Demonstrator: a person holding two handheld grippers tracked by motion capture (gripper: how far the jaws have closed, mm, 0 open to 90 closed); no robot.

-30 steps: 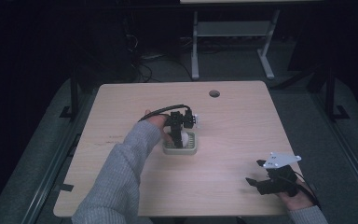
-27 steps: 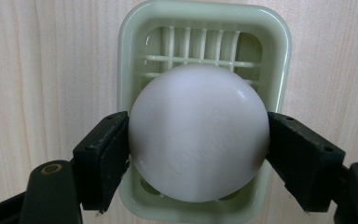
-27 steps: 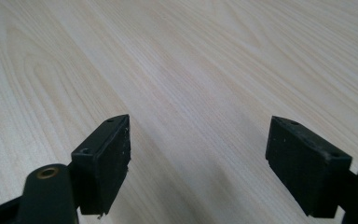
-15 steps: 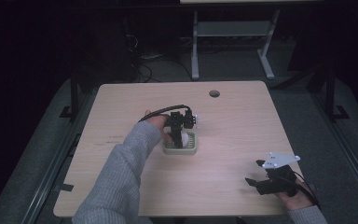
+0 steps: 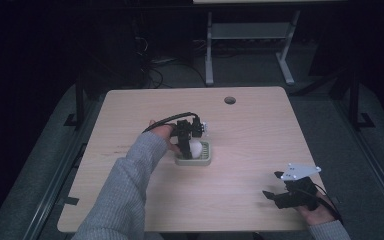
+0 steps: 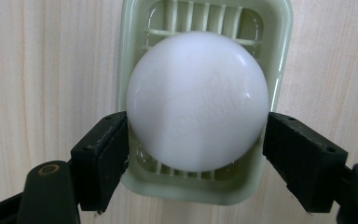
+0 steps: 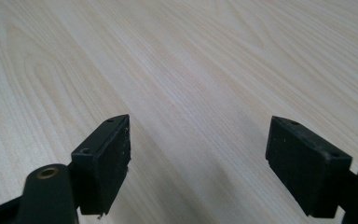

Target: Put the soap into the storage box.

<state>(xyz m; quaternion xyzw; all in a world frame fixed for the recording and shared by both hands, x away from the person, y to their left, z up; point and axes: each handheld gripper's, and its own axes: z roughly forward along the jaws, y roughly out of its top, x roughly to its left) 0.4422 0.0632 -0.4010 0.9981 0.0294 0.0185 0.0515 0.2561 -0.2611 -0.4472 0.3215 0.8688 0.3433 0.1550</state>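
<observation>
Over the pale green slatted plastic soap dish (image 6: 279, 42), your left gripper (image 6: 196, 140) clamps the round white soap bar (image 6: 196, 100); your right gripper (image 7: 198, 158) gapes wide, empty.

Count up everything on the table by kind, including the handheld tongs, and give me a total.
White round soap bar: 1
Pale green slatted soap dish: 1
Black tongs: 2, the left tongs around the soap, the right tongs open over bare table
Total: 4

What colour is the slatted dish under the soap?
Pale green, under the white soap. The dish shows best in the left gripper view.
</observation>
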